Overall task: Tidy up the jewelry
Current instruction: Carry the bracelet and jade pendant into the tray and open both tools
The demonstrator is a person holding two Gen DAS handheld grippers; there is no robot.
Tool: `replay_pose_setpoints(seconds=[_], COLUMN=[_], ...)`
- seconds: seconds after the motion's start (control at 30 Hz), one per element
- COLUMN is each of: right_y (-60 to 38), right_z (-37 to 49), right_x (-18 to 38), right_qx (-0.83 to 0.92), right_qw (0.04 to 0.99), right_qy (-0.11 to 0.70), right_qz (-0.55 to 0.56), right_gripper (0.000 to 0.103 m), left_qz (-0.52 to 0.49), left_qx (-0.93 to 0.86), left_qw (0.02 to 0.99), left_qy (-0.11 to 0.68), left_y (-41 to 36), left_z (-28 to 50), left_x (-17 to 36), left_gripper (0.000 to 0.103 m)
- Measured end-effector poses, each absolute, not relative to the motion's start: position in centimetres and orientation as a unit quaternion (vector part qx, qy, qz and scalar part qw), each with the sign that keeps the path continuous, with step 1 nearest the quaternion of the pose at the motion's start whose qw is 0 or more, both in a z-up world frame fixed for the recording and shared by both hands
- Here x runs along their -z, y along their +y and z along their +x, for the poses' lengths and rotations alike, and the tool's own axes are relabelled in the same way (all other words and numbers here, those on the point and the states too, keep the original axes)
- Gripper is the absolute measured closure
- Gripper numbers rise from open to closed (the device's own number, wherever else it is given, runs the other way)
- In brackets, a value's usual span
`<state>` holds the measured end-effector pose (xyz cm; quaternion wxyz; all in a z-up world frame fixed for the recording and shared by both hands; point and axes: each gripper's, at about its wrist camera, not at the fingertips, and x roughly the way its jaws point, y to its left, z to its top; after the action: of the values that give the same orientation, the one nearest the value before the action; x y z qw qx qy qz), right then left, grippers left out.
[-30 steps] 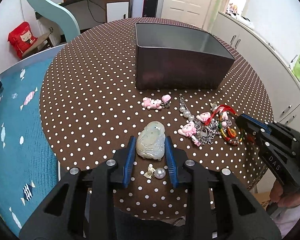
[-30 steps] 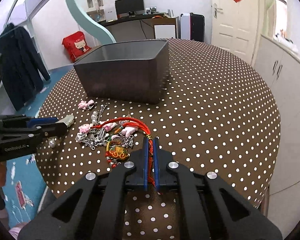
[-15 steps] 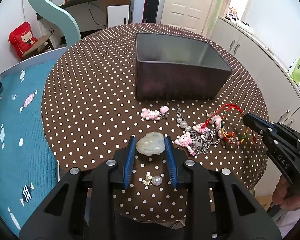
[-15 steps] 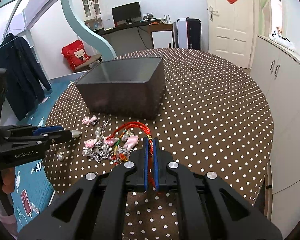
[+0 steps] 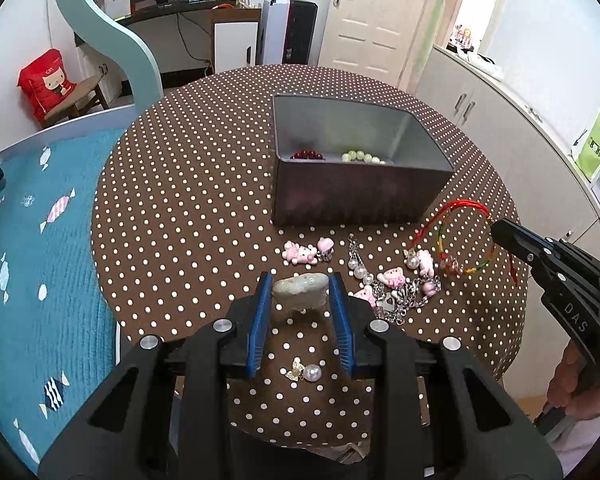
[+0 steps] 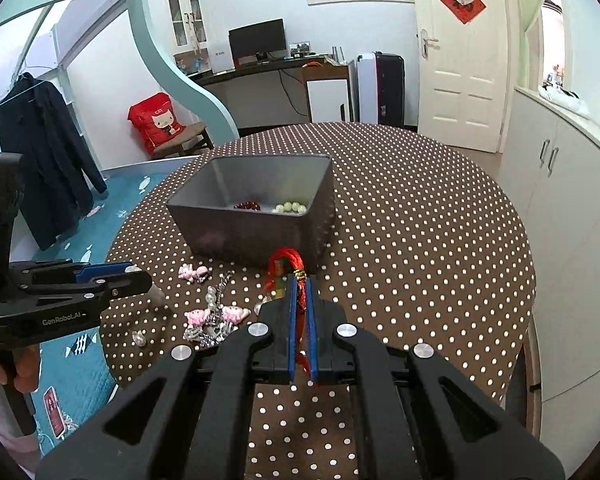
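My left gripper is shut on a pale green jade pendant and holds it above the table. My right gripper is shut on a red cord bracelet, which hangs in the air right of the pile in the left wrist view. A grey metal box stands at the table's middle, with red beads and pale green beads inside. A pile of pink charms and silver chains lies in front of the box.
The round table has a brown polka-dot cloth. A pink bear charm lies near the box front. A pearl with a small gold charm lies near the front edge. White cabinets stand on the right, a blue bed on the left.
Both grippers have risen from the table. The jade pendant has come up with the left gripper, and the red bracelet has lifted out of the pile with the right one.
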<state>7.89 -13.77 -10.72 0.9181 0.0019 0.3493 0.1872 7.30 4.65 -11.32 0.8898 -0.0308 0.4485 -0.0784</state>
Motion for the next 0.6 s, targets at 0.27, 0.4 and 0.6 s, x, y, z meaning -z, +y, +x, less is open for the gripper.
replay_pose_setpoints(seconds=[0.27, 0.4, 0.6], right_y=[-13.3, -12.9, -12.1], right_z=[8.6, 9.1, 10.3], right_x=[9.0, 7.8, 6.2], right_qx=[-0.198, -0.207, -0.210], right_qw=[0.923, 0.926, 0.933], right_qy=[0.330, 0.316, 0.293], right_qz=[0.009, 0.006, -0.003], right_gripper=[0.100, 0.100, 0.099], left_qz=[-0.037, -0.038, -0.041], left_qx=[0.084, 0.091, 0.103], left_qw=[0.897, 0.904, 0.914], left_qy=[0.432, 0.415, 0.389], left_y=[4.8, 4.9, 4.5], left_z=[8.0, 8.3, 9.3], left_x=[9.5, 8.1, 5.8], left_gripper=[0.074, 0.074, 0.074])
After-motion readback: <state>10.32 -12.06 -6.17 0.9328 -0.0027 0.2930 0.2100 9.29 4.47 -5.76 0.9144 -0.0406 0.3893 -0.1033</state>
